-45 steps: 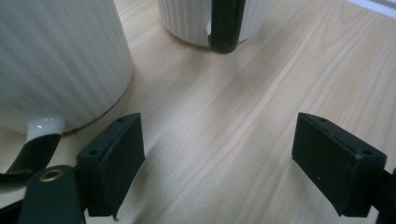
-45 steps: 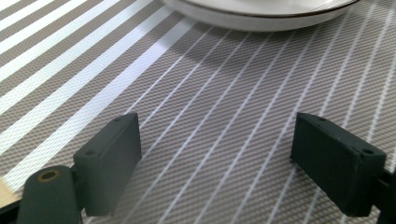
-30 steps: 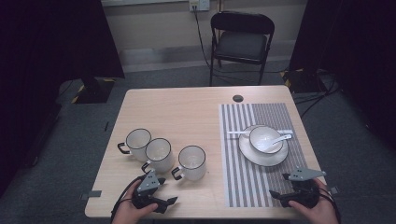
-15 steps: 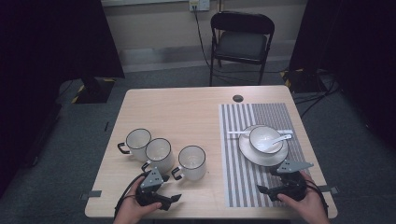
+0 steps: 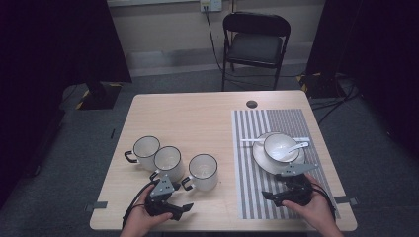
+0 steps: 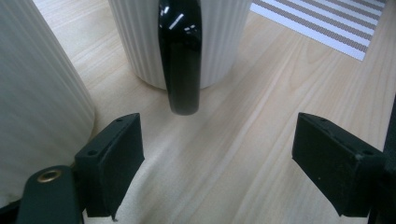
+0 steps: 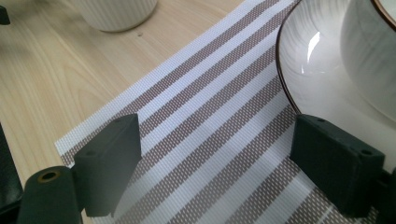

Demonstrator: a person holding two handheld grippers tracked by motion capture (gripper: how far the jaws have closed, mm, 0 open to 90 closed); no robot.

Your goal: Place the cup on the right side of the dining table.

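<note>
Your left gripper [image 6: 217, 154], jaws wide apart, faces the black handle [image 6: 181, 56] of the ribbed white mug [image 5: 203, 171] at twelve o'clock, its long axis upright between the jaws' line. Your right gripper [image 7: 233, 158], also spread, rests on the striped placemat [image 7: 201, 116], saucer [image 7: 303, 60] at two o'clock.

Each black gripper [image 5: 185, 210] carried a grey three-cornered plate [image 5: 161, 187], blocky screw-holed jaws, a brass fitting [image 6: 48, 176] and a black cable [image 5: 134, 202].
</note>
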